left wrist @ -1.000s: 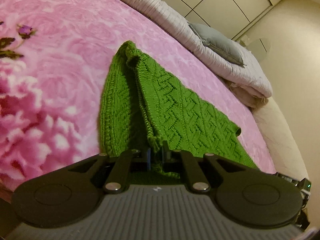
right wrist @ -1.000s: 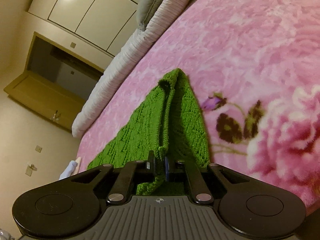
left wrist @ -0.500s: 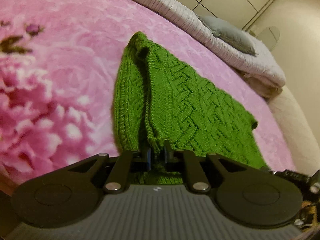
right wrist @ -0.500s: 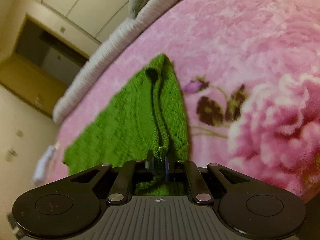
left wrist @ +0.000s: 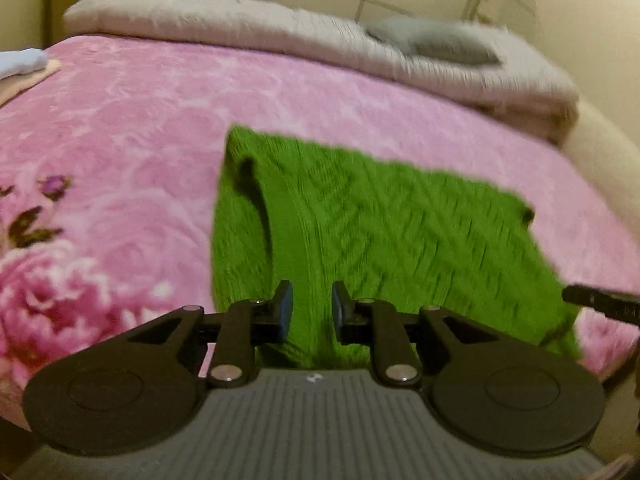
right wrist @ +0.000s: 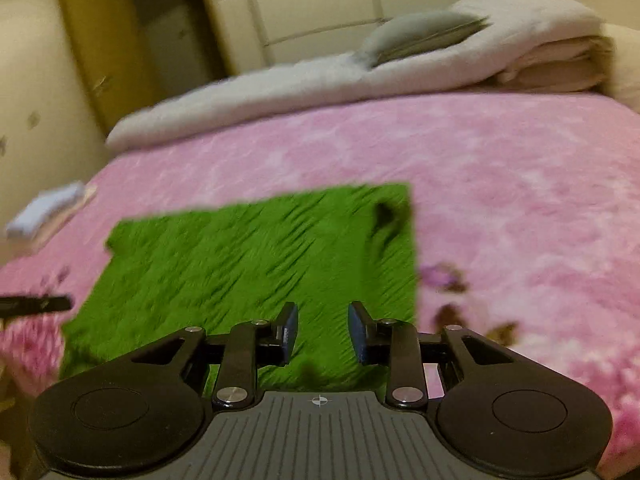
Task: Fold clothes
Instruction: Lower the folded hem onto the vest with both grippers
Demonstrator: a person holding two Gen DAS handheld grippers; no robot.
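Green knit garment (left wrist: 360, 220) is lying flat on the pink floral blanket (left wrist: 120, 128) covering the bed, looking like a rough rectangle w/ one layer doubled over; a dark opening/pucker is showing near its far corner. Both views are blurring, so knit detail is hard to read.

Left tool (left wrist: 310, 310) is hovering just over the near edge of the garment w/ fingers spread apart, nothing btwn them. Right tool (right wrist: 322, 330) is doing the same over its own end of the near edge: parted, gripping nothing. Each tool's tip is poking into the other's view at the frame edge, so they're sitting at opposite ends of the same edge.

Judgement: the sweater is lying folded at least once, but can't tell if more folds are wanted or this is the final shape.

Risks from here:
- Loose, stretchy knit: if a tool is dragging across it while pulling away, a finger could be snagging a loop and tugging the top layer off the bottom one.
- Plush blanket is grippy; any sliding of the garment would probably be bunching the lower layer instead of moving the whole thing.
- If re-gripping, pinching only the top layer would be opening the fold; the edges look stacked close, so both layers need catching.
- The pucker near the far corner could be getting trapped as a lump under another fold.

Folded grey-white duvet (right wrist: 320, 80) and grey pillow (right wrist: 420, 36) are sitting well apart at the bed's far side, out of the way.
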